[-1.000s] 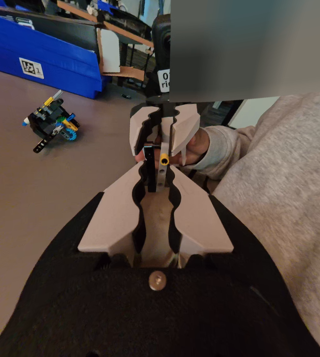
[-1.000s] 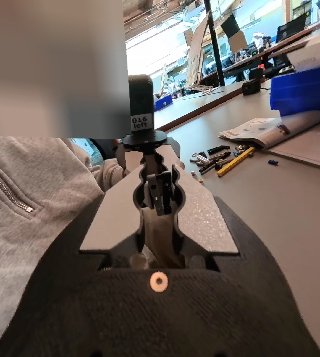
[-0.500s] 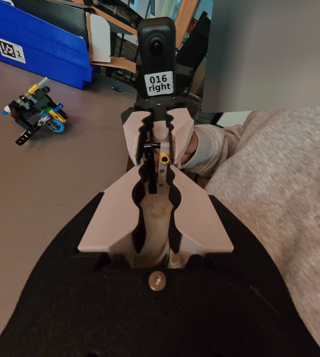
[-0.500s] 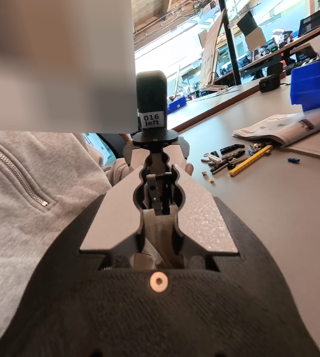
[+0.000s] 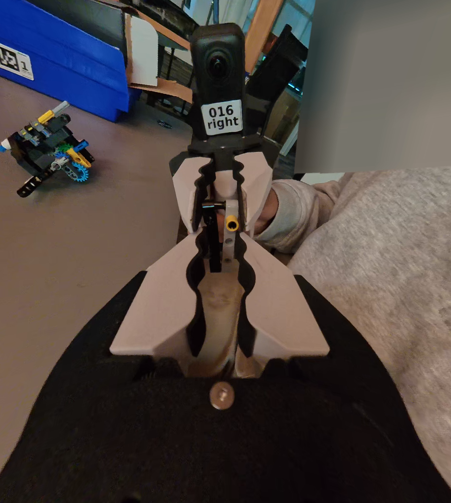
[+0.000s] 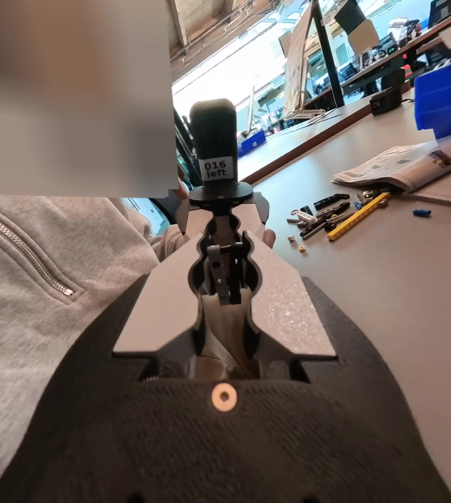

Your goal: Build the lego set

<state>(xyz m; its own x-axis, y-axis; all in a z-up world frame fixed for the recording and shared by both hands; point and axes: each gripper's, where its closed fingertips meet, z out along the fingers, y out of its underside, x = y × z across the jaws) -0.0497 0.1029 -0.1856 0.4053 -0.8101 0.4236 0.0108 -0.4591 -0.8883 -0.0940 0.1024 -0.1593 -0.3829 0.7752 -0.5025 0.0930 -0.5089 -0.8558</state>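
Observation:
A small lego sub-assembly hangs in the air between my two grippers: a grey beam point(image 5: 229, 242) with a yellow pin point(image 5: 231, 224), joined by a black axle to a black beam point(image 5: 213, 245). My left gripper point(image 5: 220, 243) is shut on its near end. My right gripper point(image 5: 220, 217) faces it tip to tip and is shut on the far end. In the right wrist view the grey beam point(image 6: 219, 275) and black beam point(image 6: 236, 272) sit between my right gripper point(image 6: 224, 241) fingers, with the left gripper point(image 6: 223, 227) opposite. The partly built model point(image 5: 47, 152) stands on the table at far left.
A blue bin point(image 5: 55, 54) stands behind the model. Loose pieces point(image 6: 319, 215), a long yellow beam point(image 6: 357, 216), an instruction booklet point(image 6: 398, 168) and another blue bin point(image 6: 447, 100) lie on the table to the right. A person's grey sweater point(image 5: 382, 272) is close beside the grippers. My right fingertips sit around 4 cm from my left ones. The partly built model point(image 5: 47, 152) is about equally far from each gripper, around 20 cm.
Both grippers have stayed shut on the sub-assembly and turned together a little, so the background has shifted in both views. The grip looks unchanged.

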